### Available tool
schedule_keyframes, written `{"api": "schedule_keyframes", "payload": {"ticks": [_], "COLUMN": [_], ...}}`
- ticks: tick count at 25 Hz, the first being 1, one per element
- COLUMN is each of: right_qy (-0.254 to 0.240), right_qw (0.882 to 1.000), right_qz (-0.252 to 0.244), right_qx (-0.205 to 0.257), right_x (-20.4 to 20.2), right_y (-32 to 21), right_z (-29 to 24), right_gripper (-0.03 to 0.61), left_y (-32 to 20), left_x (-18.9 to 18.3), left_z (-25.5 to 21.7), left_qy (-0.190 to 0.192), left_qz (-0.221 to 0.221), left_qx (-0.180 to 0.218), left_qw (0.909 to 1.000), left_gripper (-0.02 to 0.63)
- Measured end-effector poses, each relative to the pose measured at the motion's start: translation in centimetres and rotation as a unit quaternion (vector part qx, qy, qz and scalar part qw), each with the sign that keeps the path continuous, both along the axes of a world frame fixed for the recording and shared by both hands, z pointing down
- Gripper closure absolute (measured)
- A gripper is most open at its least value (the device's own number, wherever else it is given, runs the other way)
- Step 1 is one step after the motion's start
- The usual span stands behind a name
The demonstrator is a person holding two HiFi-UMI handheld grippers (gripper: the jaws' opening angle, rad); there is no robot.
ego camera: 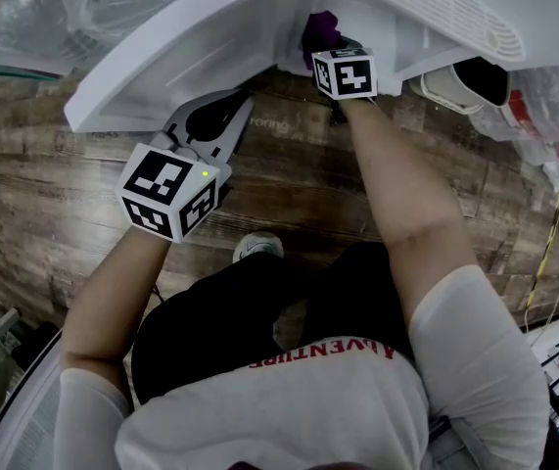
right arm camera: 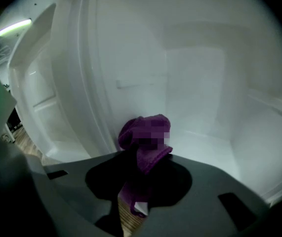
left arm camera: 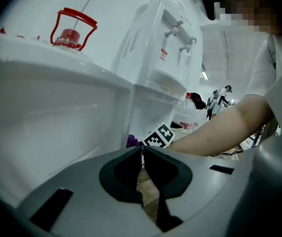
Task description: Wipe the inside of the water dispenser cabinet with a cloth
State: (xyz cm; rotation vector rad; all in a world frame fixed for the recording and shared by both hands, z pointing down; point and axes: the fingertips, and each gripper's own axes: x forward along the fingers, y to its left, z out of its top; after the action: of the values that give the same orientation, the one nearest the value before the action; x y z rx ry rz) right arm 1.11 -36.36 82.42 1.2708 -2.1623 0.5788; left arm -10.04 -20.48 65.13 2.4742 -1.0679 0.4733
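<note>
Grips a soft purple cloth (right arm camera: 131,132) with the right tongs (right arm camera: 141,157), inside the white plastic water dispenser cabinet (right arm camera: 195,73). Holds the left tongs (left arm camera: 142,148) shut and empty, outside it, above the brown wood floor (ego camera: 24,164).

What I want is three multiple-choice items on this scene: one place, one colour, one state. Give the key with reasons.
1. Where is the cloth?
A. on the floor
B. in the right gripper, inside the cabinet
C. on a bottle

2. The cloth's colour?
A. yellow
B. white
C. purple

3. The left gripper is:
A. shut, empty
B. wide open
C. shut on the cloth

Key:
1 B, the right gripper view shows it clamped in front of the white inner walls.
2 C, it reads purple in that view and the head view.
3 A, its jaws meet with nothing between them.
</note>
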Motion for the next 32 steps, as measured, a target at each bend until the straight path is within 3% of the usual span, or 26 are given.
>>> {"api": "schedule_keyframes", "payload": {"ticks": [7, 16, 23, 27, 32], "right_qy": [-0.005, -0.009, -0.019, -0.041, -0.049], "right_qw": [1.0, 0.998, 0.991, 0.981, 0.978], "right_qz": [0.011, 0.062, 0.129, 0.182, 0.194], "right_qx": [-0.005, -0.004, -0.028, -0.05, -0.057], "right_x": [0.5, 5.8, 11.8, 14.4, 15.2], "right_y": [0.1, 0.6, 1.7, 2.1, 2.7], "right_z": [0.8, 1.1, 1.8, 2.0, 1.9], "right_gripper": [0.468, 0.469, 0.469, 0.47, 0.474], "left_y": [-0.1, -0.3, -0.2, -0.4, -0.3], "left_x": [0.7, 3.3, 5.4, 5.6, 6.4], "left_z": [0.5, 1.2, 1.5, 1.4, 1.4], "left_qy": [-0.003, -0.001, -0.005, -0.004, -0.002], "left_qz": [0.009, 0.032, 0.055, 0.052, 0.057], "left_qx": [-0.006, -0.008, -0.004, -0.003, 0.0], "left_qw": [0.9999, 0.9995, 0.9985, 0.9986, 0.9984], "left_gripper": [0.578, 0.578, 0.578, 0.578, 0.578]}}
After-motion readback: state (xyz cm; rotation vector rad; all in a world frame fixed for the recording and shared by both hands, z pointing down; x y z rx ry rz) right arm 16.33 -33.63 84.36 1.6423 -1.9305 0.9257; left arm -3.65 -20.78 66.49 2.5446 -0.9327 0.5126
